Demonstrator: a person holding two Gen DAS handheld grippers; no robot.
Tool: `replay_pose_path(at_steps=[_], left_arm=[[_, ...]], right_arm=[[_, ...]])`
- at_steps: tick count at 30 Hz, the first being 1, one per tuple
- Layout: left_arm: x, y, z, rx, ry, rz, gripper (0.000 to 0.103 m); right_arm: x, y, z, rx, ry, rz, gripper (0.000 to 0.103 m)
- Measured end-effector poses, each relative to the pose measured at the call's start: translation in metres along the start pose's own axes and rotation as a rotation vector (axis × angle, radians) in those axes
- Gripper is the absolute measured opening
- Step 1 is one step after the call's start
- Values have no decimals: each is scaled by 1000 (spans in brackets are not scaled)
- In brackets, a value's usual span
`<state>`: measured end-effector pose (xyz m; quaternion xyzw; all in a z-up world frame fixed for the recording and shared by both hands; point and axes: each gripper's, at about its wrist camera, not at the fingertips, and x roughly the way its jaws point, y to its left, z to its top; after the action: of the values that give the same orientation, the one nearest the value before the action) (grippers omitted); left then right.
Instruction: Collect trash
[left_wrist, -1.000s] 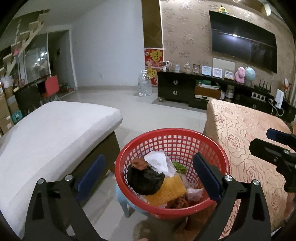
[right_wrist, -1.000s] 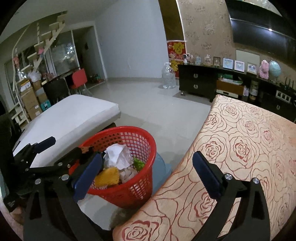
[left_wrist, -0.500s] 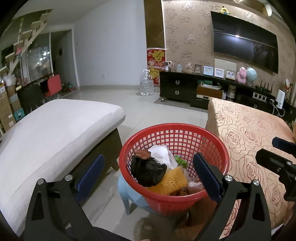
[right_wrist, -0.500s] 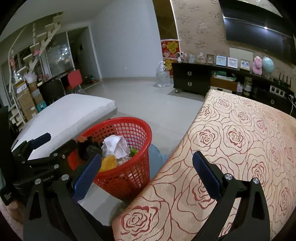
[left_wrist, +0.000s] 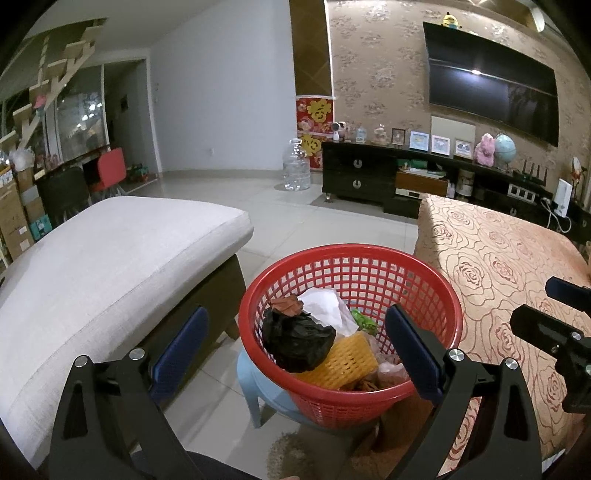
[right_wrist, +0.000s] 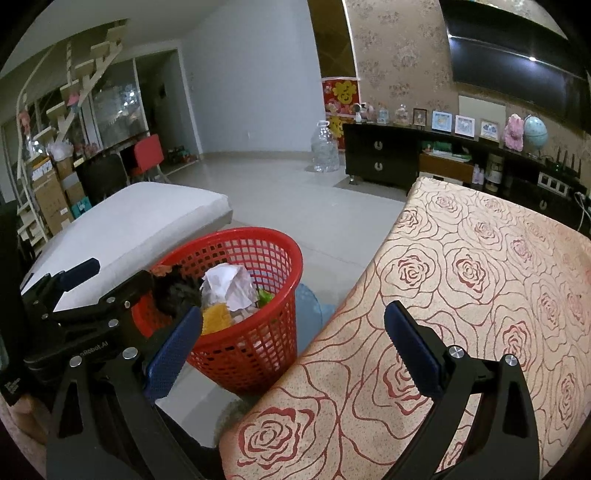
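Note:
A red mesh basket (left_wrist: 354, 258) (right_wrist: 258, 332) stands on a pale blue stool (left_wrist: 258, 384), filled with trash: a black bag (left_wrist: 295, 339), white crumpled paper (left_wrist: 325, 306) (right_wrist: 229, 284), a yellow foam net (left_wrist: 343, 362) and a green scrap (left_wrist: 364, 321). My left gripper (left_wrist: 295, 347) hovers open above the basket's near side, nothing between its fingers. My right gripper (right_wrist: 291, 347) is open and empty, over the edge of the rose-patterned table (right_wrist: 480, 295). The left gripper (right_wrist: 88, 291) shows at the left of the right wrist view.
A grey cushioned bench (left_wrist: 110, 258) stands left of the basket. The rose-cloth table (left_wrist: 498, 258) lies to the right. Farther off are bare tiled floor (left_wrist: 314, 214), a dark TV cabinet (left_wrist: 369, 177), a water jug (left_wrist: 295, 170) and stacked boxes (right_wrist: 51, 199).
Both grippers have drawn back and risen slightly, so the basket sits farther off and lower in view. Both stay open and the trash has not shifted.

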<state>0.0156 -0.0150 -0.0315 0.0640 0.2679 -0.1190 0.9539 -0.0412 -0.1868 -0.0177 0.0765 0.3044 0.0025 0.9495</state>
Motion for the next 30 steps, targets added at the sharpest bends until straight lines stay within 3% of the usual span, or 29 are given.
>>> replay_pose_path(at_steps=[30], left_arm=[[0,-2,0,3,-6,-6,93]], right_arm=[[10,4,-4,-2,25,13,96]])
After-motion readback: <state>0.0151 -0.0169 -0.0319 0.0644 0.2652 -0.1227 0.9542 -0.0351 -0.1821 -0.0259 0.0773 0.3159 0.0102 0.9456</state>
